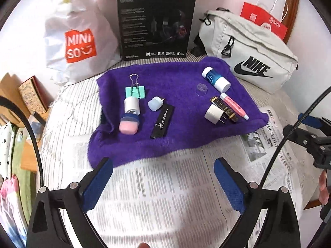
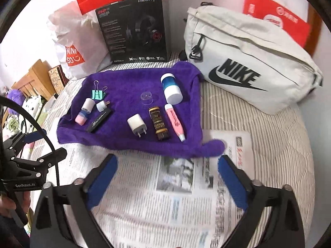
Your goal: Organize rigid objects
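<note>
Purple towel (image 1: pixel 165 111) with items lies beyond jaws (both spread, empty).

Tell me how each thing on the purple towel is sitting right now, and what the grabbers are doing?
left gripper: open, empty
right gripper: open, empty
blue bottle: lying down, capped
white plug: lying, prongs toward camera
pink tube: lying flat
binder clip: lying, handles up
Nike bag: zipped shut

Towel (image 1: pixel 175 95) on newspaper (image 1: pixel 165 186), binder clip (image 1: pixel 135 90) left, bottle (image 1: pixel 216 79) right, box (image 1: pixel 156 23) behind, waist bag (image 1: pixel 248 49) right of box.
</note>
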Tool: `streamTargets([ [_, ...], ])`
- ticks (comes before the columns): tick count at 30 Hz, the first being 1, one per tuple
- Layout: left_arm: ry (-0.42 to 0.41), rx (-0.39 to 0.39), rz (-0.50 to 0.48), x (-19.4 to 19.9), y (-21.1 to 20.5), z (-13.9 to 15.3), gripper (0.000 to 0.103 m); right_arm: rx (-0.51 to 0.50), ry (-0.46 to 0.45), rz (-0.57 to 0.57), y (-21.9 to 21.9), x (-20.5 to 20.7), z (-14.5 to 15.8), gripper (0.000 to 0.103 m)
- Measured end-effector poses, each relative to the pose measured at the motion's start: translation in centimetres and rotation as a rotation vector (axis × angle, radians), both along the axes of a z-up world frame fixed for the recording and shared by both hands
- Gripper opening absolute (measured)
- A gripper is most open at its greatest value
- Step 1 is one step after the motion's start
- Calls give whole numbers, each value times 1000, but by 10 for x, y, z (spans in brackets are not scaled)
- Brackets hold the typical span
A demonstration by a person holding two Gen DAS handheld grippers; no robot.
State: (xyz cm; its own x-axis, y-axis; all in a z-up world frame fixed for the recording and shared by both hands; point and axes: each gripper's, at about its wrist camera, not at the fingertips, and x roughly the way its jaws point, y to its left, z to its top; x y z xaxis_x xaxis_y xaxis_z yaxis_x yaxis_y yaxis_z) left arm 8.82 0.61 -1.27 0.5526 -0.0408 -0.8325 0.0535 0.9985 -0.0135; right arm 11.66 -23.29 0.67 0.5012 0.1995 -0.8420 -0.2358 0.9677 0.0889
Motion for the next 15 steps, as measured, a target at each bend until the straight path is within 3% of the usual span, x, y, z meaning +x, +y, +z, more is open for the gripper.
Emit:
streamTargets([
  [7, -39, 0, 26, -37, -7, 24, 100, -3, -24, -22, -6, -42, 24, 103],
  [15, -45, -28, 65, -63, -9, 32, 100, -9, -42, -19, -12, -74, 40, 103],
])
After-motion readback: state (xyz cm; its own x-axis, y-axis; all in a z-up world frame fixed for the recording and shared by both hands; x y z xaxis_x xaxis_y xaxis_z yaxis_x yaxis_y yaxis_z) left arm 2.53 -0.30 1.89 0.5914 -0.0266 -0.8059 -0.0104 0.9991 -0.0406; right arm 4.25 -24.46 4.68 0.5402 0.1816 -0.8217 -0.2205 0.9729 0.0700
